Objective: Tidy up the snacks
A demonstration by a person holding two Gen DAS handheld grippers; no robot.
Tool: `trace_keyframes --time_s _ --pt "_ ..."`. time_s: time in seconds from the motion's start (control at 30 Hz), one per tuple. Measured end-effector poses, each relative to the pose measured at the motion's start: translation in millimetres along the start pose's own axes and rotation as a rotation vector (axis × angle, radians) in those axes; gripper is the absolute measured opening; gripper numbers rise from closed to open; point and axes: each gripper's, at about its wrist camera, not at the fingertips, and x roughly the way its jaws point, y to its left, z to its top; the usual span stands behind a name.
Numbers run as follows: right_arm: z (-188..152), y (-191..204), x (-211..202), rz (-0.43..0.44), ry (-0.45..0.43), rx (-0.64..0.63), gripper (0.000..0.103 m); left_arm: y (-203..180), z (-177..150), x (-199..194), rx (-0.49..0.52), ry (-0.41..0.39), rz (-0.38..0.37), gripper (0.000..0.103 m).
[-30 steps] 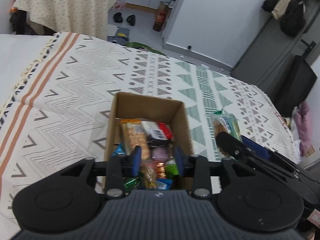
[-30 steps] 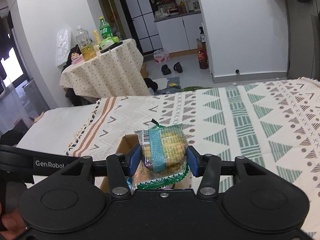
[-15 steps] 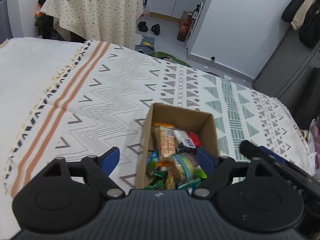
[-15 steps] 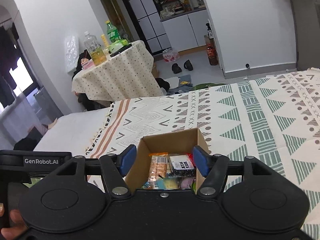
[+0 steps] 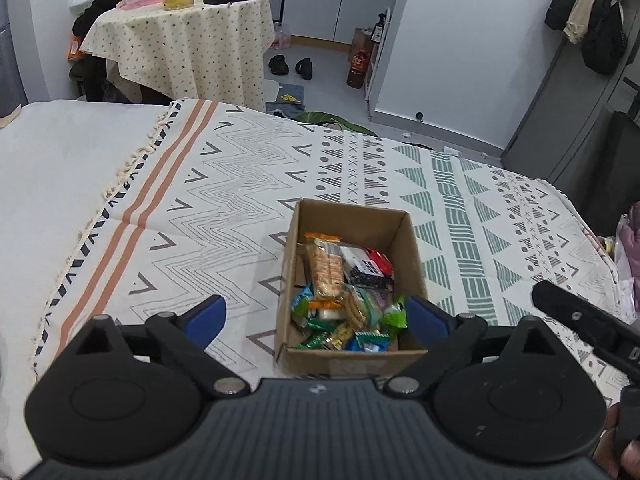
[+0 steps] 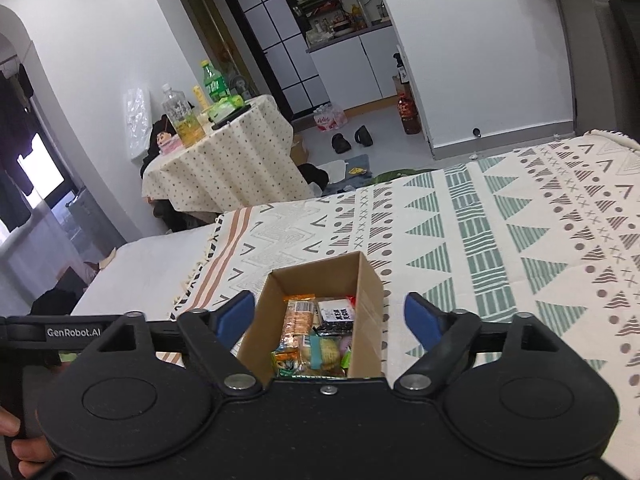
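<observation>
Snacks (image 5: 344,292) sit heaped in the cardboard box (image 5: 396,232) on the bed's patterned blanket (image 5: 224,208), just ahead of and between the spread jaws of both tools. The left gripper (image 5: 316,314) and right gripper (image 6: 329,314) are released and carry nothing. No loose packet shows on the blanket, so sorting looks nearly finished; I'd guess the next move is scanning for strays.

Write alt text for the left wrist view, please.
An open cardboard box full of wrapped snacks sits on a patterned blanket, seen past the open, empty left gripper. Behind are a covered table and white cabinets.
</observation>
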Motion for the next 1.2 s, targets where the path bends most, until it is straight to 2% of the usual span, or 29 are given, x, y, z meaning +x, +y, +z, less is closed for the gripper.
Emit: trace_keyframes --time_s 0.07,0.13,0.27,0.87,1.2 --pt "0 -3 -10 -0.006 -0.009 -0.004 0.092 -3 -5 -6 0.001 -0.003 -0.002 0.1" --pt "0 -5 -22 -0.006 -0.016 -0.007 0.095 -6 -11 -11 0.006 -0.006 -0.004 0.103" --pt "-1 -10 -40 -0.015 -0.018 -0.022 0.103 -14 -22 -23 0.026 -0.007 -0.014 0.103" --pt "-18 -24 -118 -0.042 -0.03 -0.082 0.103 -53 -65 -77 0.137 -0.049 -0.082 0.103" --pt "-28 -16 -149 -0.063 -0.05 -0.113 0.103 -57 -81 -109 0.192 -0.09 -0.084 0.103"
